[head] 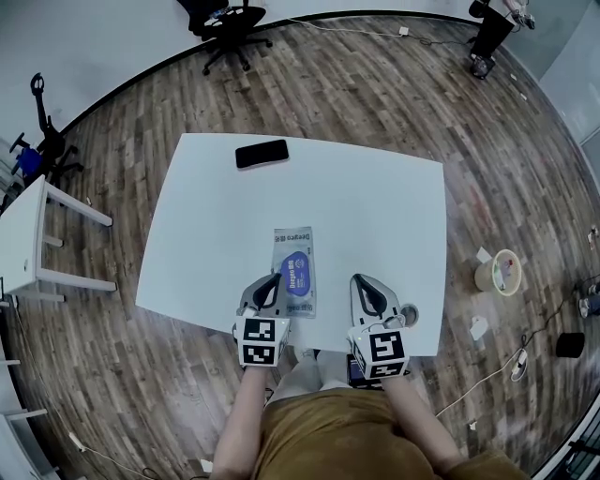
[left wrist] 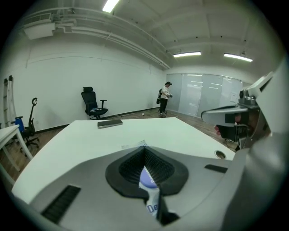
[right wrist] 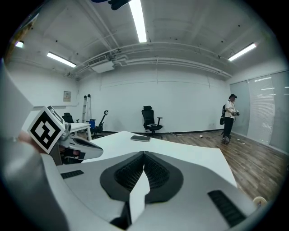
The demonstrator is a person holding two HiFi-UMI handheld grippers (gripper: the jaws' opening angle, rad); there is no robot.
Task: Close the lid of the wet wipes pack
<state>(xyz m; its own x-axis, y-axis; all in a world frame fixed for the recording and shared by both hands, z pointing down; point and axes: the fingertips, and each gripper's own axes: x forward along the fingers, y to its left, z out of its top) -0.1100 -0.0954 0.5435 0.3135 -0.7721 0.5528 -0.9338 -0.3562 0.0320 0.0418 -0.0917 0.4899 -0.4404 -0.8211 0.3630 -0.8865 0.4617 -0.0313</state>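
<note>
- The wet wipes pack [head: 293, 246] lies flat on the white table [head: 375, 202], near the edge closest to the person, with its long side running away from that edge.
- Its blue oval lid [head: 297, 278] sits at the near end of the pack and looks flat from above. I cannot tell whether it is fully sealed.
- The left gripper [head: 272, 279] is over the near left corner of the pack with its jaws pressed together at the tips. In the left gripper view the blue lid [left wrist: 146, 179] shows through the gap behind the tips, lying below them and not clamped.
- The right gripper [head: 361, 279] is to the right of the pack, apart from it, above bare tabletop. Its jaws are also clenched together, with nothing between them.
- A round hole [head: 410, 316] sits in the table near its near right corner, just beside the right gripper.
- A black phone [head: 262, 153] lies near the far edge, well apart from the pack, with bare tabletop between them.
- The tabletop right of the pack is bare out to the right edge.
- Wood floor surrounds the table, and an office chair [head: 230, 26] stands beyond the far edge.
</note>
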